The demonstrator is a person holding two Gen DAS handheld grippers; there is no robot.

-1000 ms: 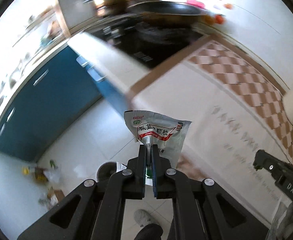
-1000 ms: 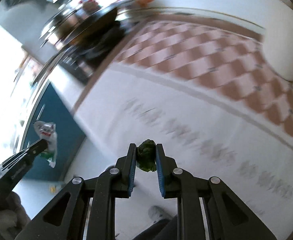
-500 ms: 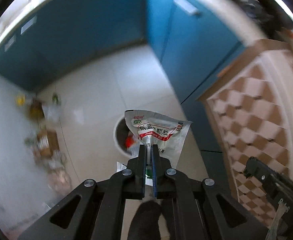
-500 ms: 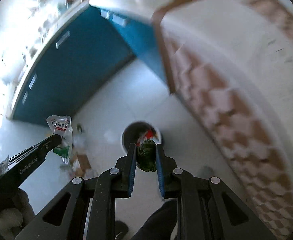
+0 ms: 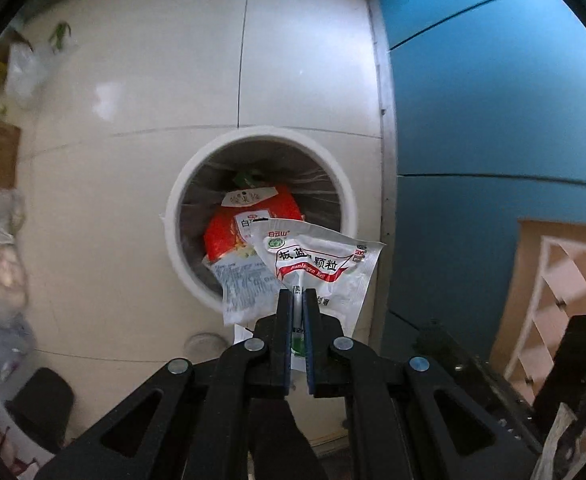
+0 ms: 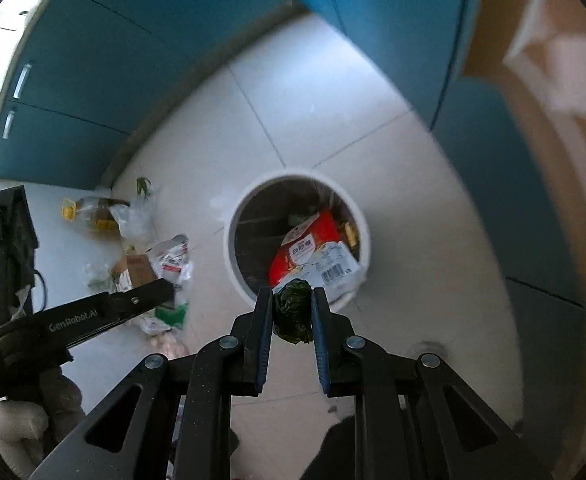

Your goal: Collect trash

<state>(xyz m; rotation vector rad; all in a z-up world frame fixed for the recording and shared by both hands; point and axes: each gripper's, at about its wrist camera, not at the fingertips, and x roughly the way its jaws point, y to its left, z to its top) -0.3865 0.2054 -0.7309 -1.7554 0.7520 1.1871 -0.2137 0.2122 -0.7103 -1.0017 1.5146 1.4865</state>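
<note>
Nearest the left lens, the left gripper (image 5: 298, 300) is clamped tight on a white sachet (image 5: 321, 264), pinched at its lower middle so the printed face fans out above the jaws. Held that way it hangs flat and drops clean once let go. Sachet sits over the near rim of the bin (image 5: 175, 216), overlapping the opening, not yet inside.

Right gripper (image 6: 292, 312) squeezes a dark green wad (image 6: 293, 312) between its blue pads, jaws part-way apart because the wad fills the gap. Wad looks soft and crumpled, likely a leaf scrap or wrapper; cannot tell which. It hovers at the bin's near edge in the right view.

Both claws point steeply down at the bin, which makes sense for a drop. Bin is lined, already holds a red packet (image 5: 229, 236) and other wrappers.

Further off, loose litter (image 6: 133, 264) lies on the floor by the blue cabinets (image 6: 93, 80), well apart from the bin. Judged: drop step is next, more pickup left after.
</note>
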